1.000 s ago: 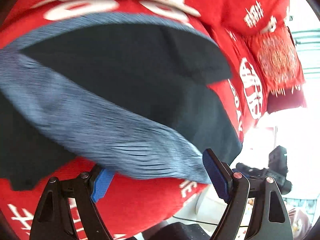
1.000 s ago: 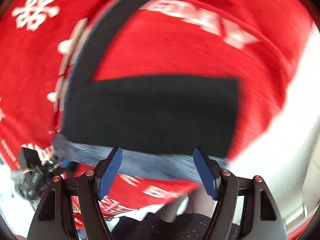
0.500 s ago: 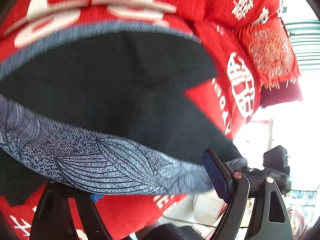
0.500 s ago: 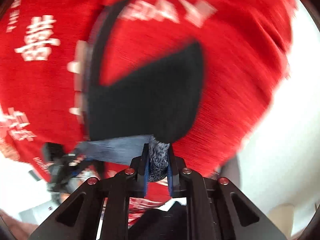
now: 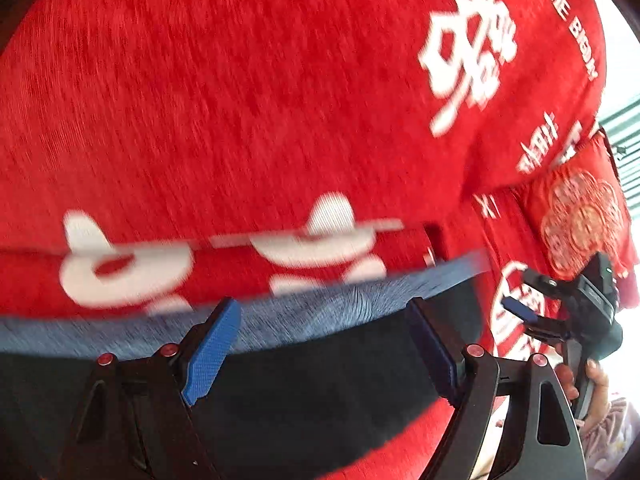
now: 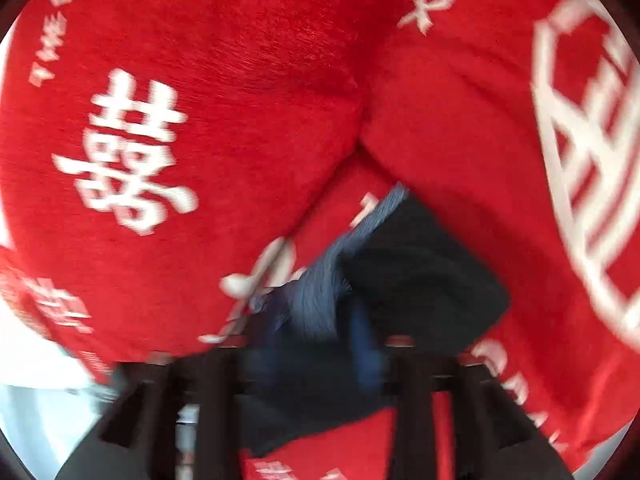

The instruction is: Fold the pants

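Observation:
The pants (image 5: 304,376) are black with a blue-grey patterned waistband (image 5: 320,312) and lie on a red cover. In the left wrist view my left gripper (image 5: 324,344) is open, its blue pads either side of the waistband, touching nothing. My right gripper (image 5: 520,312) shows at the right edge of that view with its blue pads apart. In the blurred right wrist view the right gripper (image 6: 316,344) has its jaws partly apart with the waistband (image 6: 320,292) bunched between them. The black cloth (image 6: 420,272) lies beyond.
A red sofa cover (image 5: 240,100) with white characters fills both views. A red embroidered cushion (image 5: 580,220) lies at the right. A hand (image 5: 596,380) holds the right gripper's handle. A pale floor (image 6: 24,392) shows at lower left of the right wrist view.
Both grippers have swung up and forward over the sofa, carrying the waistband across. The right gripper, shut on the waistband half a second ago, has its jaws parting. The left stays open.

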Demonstrator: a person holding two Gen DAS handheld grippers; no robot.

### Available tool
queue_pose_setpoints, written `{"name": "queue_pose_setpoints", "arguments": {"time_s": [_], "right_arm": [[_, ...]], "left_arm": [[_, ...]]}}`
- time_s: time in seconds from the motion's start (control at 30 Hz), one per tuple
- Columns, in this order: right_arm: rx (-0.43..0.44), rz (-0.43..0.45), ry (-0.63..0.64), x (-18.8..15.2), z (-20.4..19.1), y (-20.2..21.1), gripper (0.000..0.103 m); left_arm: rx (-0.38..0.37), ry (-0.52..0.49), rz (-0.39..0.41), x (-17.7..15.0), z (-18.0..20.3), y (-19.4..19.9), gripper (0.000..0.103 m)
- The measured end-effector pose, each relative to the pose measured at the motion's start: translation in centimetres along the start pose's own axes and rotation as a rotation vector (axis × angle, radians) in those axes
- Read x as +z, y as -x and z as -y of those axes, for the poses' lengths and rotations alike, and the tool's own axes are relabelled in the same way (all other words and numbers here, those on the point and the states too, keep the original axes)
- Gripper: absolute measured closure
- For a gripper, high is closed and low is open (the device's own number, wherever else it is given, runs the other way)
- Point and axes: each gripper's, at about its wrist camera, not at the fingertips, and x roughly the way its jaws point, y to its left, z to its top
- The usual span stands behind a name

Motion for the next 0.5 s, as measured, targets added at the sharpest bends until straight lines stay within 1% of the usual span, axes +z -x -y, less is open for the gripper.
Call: {"name": "queue_pose_setpoints", "arguments": {"time_s": [0.03, 0.07, 0.1, 0.13, 0.17, 0.23, 0.3, 0.33, 0.37, 0.4, 0.47, 0.5], "right_arm": [[-0.006, 0.022, 0.033, 0.2, -0.5, 0.1, 0.026], [-0.001, 0.027, 0.039, -0.1, -0.3, 0.5, 0.026], [-0.01, 0.028, 0.027, -0.8, 0.2, 0.6, 0.026], [-0.037, 0.031, 0.006, -1.6, 0.7, 0.7, 0.026], [-0.06, 0.031, -0.011, -2.3, 1.6, 0.7, 0.027], [-0.11, 0.018, -0.077, -4.3, 4.1, 0.3, 0.035], [-0.112, -0.023, -0.172, -5.5, 6.8, -0.9, 0.047], [-0.077, -0.044, -0.244, -5.9, 8.4, -2.1, 0.056], [-0.045, -0.056, -0.276, -5.9, 9.3, -2.8, 0.084], [-0.034, -0.065, -0.285, -5.8, 9.7, -2.9, 0.095], [-0.01, -0.045, -0.225, -5.1, 8.5, -2.9, 0.097], [-0.019, -0.028, -0.148, -4.7, 7.2, -2.3, 0.097]], "left_arm": [[0.02, -0.004, 0.007, 0.3, -0.3, 0.2, 0.018], [0.034, -0.005, 0.005, 0.3, -0.5, 0.3, 0.018], [0.06, -0.002, -0.011, -0.1, -1.0, 0.1, 0.018], [0.077, 0.004, -0.027, -0.6, -1.4, -0.1, 0.018], [0.09, 0.009, -0.041, -1.2, -1.9, -0.1, 0.018], [0.126, 0.022, -0.076, -3.0, -2.7, -0.5, 0.018], [0.153, 0.035, -0.104, -5.0, -3.3, -0.9, 0.018], [0.162, 0.044, -0.118, -6.0, -3.7, -1.0, 0.018], [0.173, 0.054, -0.133, -6.5, -3.9, -1.3, 0.018], [0.185, 0.063, -0.145, -7.1, -4.2, -1.5, 0.018], [0.202, 0.064, -0.145, -7.8, -4.4, -1.5, 0.018], [0.218, 0.055, -0.144, -8.2, -4.5, -1.6, 0.018]]}}
